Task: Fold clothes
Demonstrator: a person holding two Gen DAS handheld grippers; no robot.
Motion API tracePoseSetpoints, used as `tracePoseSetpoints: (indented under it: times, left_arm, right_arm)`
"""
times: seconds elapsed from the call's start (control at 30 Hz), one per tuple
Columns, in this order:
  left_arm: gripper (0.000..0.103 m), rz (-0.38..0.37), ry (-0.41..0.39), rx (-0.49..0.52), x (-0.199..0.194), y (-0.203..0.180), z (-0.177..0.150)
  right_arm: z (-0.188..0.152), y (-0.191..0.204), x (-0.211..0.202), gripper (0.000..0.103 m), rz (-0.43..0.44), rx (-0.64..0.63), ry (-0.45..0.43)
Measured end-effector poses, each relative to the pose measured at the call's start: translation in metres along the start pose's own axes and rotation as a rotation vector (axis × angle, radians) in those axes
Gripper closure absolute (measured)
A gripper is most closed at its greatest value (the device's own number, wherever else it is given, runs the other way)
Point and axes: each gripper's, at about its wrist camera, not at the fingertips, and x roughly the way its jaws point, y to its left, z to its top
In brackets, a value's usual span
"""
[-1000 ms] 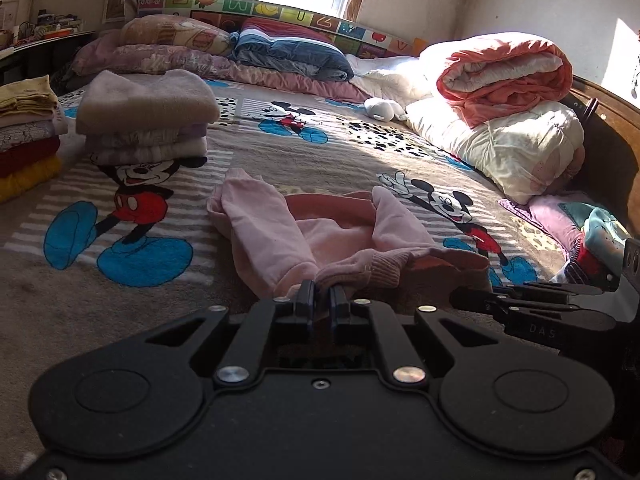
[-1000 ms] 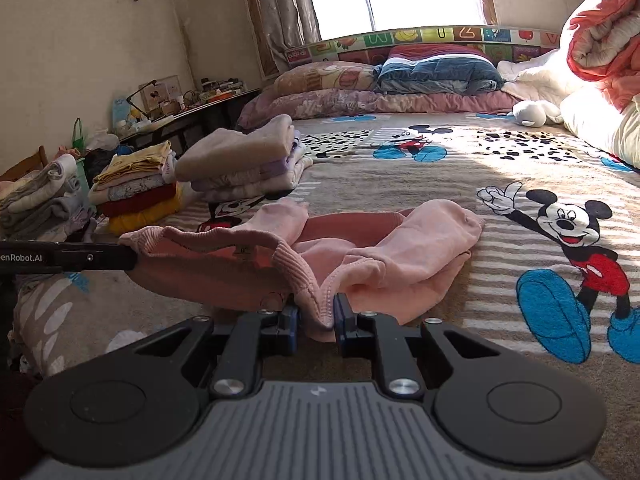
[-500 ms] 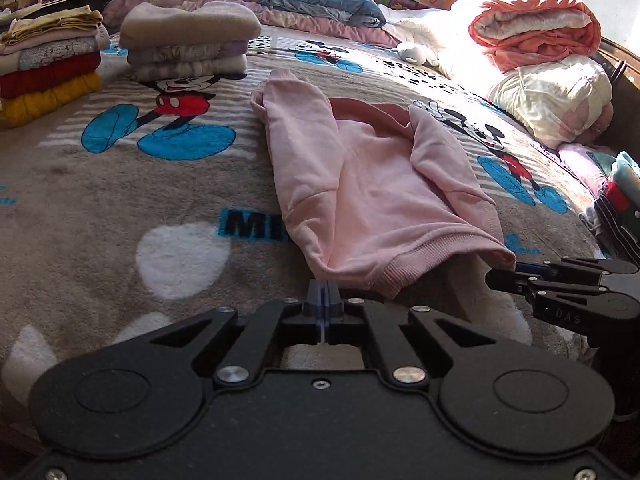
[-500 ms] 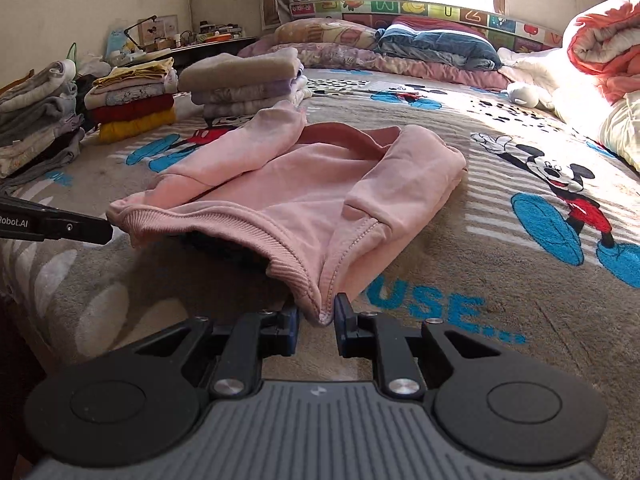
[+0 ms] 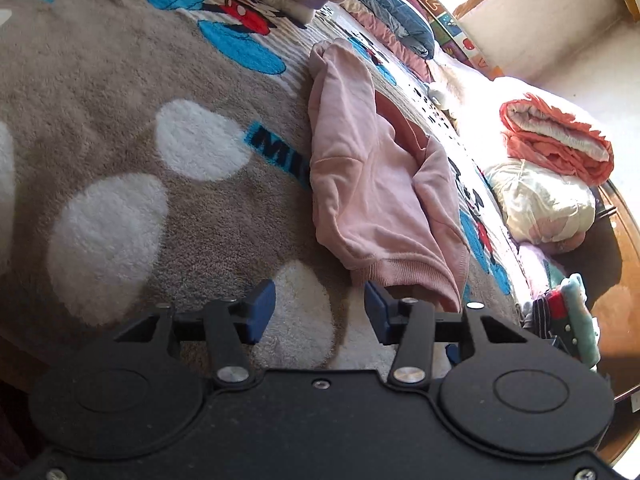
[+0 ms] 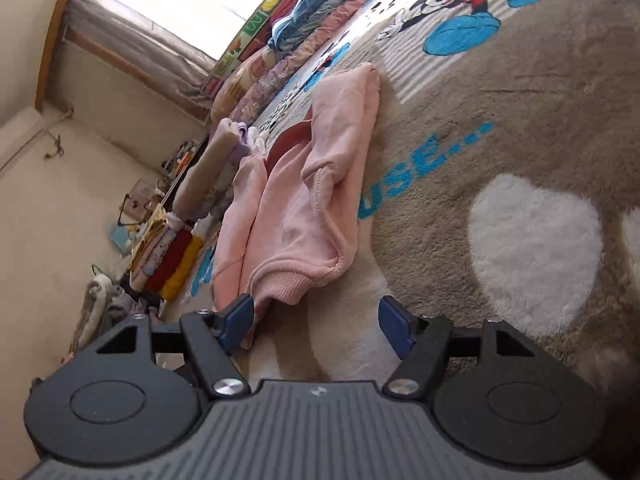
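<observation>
Pink sweatshirt (image 5: 372,184) lies flat on the bed's cartoon-mouse blanket (image 5: 120,128), sleeves folded in over the body, ribbed hem nearest me. In the left wrist view it runs from 12 o'clock down to just ahead of the left gripper (image 5: 320,312). Left fingers (image 5: 262,310) have just been opening; they stand moderately apart with nothing between them, and the hem sits just beyond the right-side pad. In the right wrist view I see the right gripper (image 6: 318,320) with fingers (image 6: 394,324) that also have just been opening, now wide apart and not pressing on anything; hem corner lies right by the left-side pad at about 11 o'clock. Folded clothes stack (image 6: 208,176) beyond the sweatshirt at 11 o'clock. Rolled orange-and-white quilt (image 5: 556,140) at 2 o'clock in the left view.
</observation>
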Motion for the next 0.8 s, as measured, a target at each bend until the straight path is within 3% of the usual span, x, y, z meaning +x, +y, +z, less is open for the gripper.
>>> tracePoseSetpoints:
  times: [0.13,0.37,0.43,0.57,0.63,0.7,0.8]
  left_arm:
    - [0.056,-0.075,-0.006,-0.159,0.012,0.011,0.004]
    - [0.056,-0.109,-0.023,-0.253,0.033,0.009,0.006]
    - [0.056,-0.123,-0.028,-0.258,0.038,0.006,0.006]
    - [0.057,-0.118,-0.038,-0.267,0.044,0.003,0.005]
    - [0.075,-0.101,-0.032,-0.263,0.044,0.004,0.005]
    - [0.084,-0.082,-0.023,-0.248,0.043,0.005,0.005]
    - [0.087,-0.096,-0.018,-0.210,0.035,0.003,0.006]
  right_arm:
    - [0.003,-0.017,0.008,0.034,0.098,0.165,-0.046]
    - [0.001,-0.011,0.034,0.040,0.100,0.173,-0.012]
    - [0.003,-0.015,0.039,0.045,0.112,0.223,-0.024]
    - [0.001,-0.024,0.049,0.071,0.115,0.299,-0.047]
    - [-0.001,-0.024,0.052,0.083,0.108,0.290,-0.050]
    - [-0.003,-0.024,0.054,0.088,0.100,0.272,-0.052]
    - [-0.004,-0.021,0.048,0.089,0.092,0.236,-0.058]
